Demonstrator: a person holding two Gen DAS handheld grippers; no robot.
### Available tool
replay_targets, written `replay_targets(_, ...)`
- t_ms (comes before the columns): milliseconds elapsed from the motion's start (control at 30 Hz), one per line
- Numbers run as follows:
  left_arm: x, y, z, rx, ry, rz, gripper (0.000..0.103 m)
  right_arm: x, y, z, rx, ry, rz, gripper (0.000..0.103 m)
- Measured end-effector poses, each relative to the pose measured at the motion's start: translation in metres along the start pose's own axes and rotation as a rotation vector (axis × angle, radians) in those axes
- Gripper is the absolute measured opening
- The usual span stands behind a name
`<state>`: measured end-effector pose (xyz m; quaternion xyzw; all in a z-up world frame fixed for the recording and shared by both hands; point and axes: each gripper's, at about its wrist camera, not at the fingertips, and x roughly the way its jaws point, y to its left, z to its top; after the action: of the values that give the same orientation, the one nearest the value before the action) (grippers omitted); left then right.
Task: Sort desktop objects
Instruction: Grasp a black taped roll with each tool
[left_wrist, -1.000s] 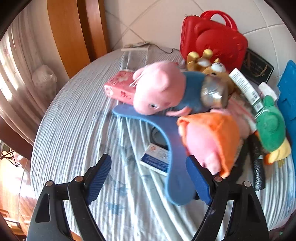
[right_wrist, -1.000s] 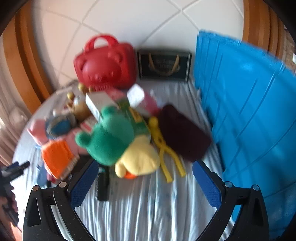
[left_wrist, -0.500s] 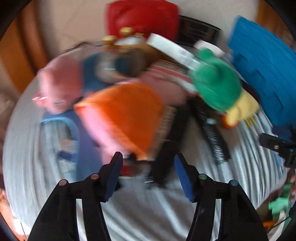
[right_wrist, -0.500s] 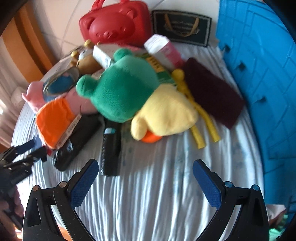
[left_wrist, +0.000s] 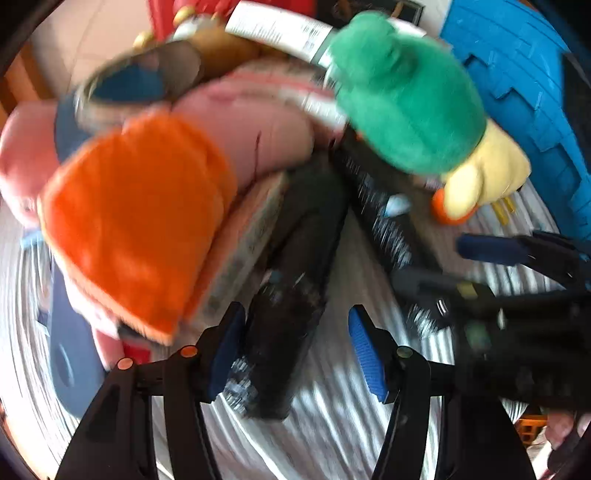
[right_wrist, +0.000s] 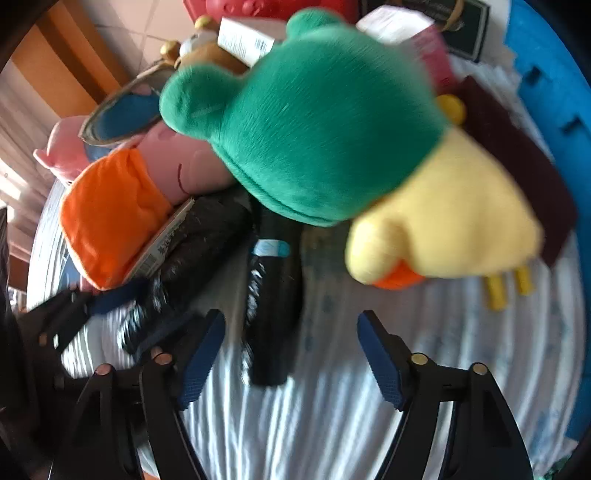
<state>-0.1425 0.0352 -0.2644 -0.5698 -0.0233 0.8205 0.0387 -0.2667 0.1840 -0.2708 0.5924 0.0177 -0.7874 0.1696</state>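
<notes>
A heap of toys lies on a striped cloth. My left gripper (left_wrist: 297, 349) is open, its pads either side of the near end of a black sleeve-like object (left_wrist: 291, 299). My right gripper (right_wrist: 291, 354) is open around the near end of a second black object with a blue band (right_wrist: 271, 295). A green and yellow plush duck (right_wrist: 332, 147) lies just beyond it, also in the left wrist view (left_wrist: 410, 99). A pink plush in an orange dress (left_wrist: 140, 221) lies at the left. Both views are blurred.
A blue crate (left_wrist: 524, 88) stands at the right and a dark maroon pouch (right_wrist: 517, 162) lies before it. A red bear case (right_wrist: 266, 7) and a dark box (right_wrist: 465, 26) stand at the back. A blue curved piece (left_wrist: 70, 362) lies at the left.
Both grippers have moved forward and down to the heap. The left swung right from the pink pig plush to the black object and narrowed. The right came close to the second black object.
</notes>
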Motion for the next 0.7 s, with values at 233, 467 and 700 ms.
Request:
replay_targets(233,-0.001,0.003,-0.001,-0.015,0.009,-0.012,0.038,0.003,-0.003,-0.018,-0.022,0.052,-0.02,0.031)
replay_targets(467,-0.015,-0.016,-0.033,0.047,0.096,-0.03,0.035,-0.018,-0.031,-0.08,-0.017,0.135,-0.016,0.032)
replay_targets(700,-0.032,-0.023,-0.006,0.048,0.001,0.069,0.061,-0.033,-0.041,-0.07,0.004,0.053,-0.019,0.042)
